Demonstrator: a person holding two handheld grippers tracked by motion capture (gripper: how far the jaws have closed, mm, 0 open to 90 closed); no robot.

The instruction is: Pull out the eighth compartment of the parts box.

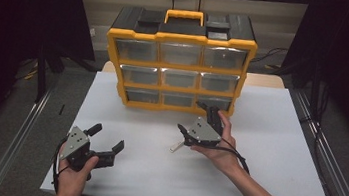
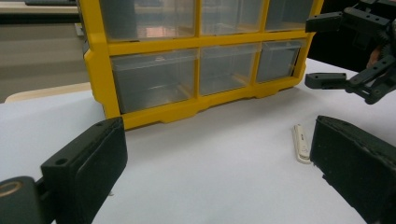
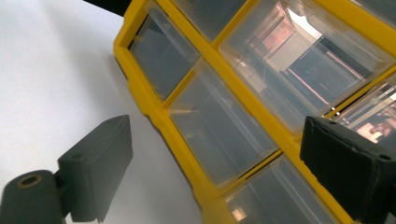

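A white table (image 1: 276, 156) carries a yellow drawer cabinet (image 1: 181, 61) at its far side, with a black top, a yellow handle and three rows of three clear drawers, all pushed in. The right gripper (image 1: 199, 118) is held just in front of the cabinet's bottom row, near the lower right drawer (image 1: 215, 103); its jaws stand wide apart with nothing between them, and in the right gripper view they frame the clear drawer fronts at a tilt. The left gripper (image 1: 106, 142) rests low near the table's front left, well apart from the cabinet, jaws also spread and empty. A small white stick (image 1: 175, 147) lies flat on the table just below the right gripper; in the left gripper view it sits just beside the right-hand jaw.
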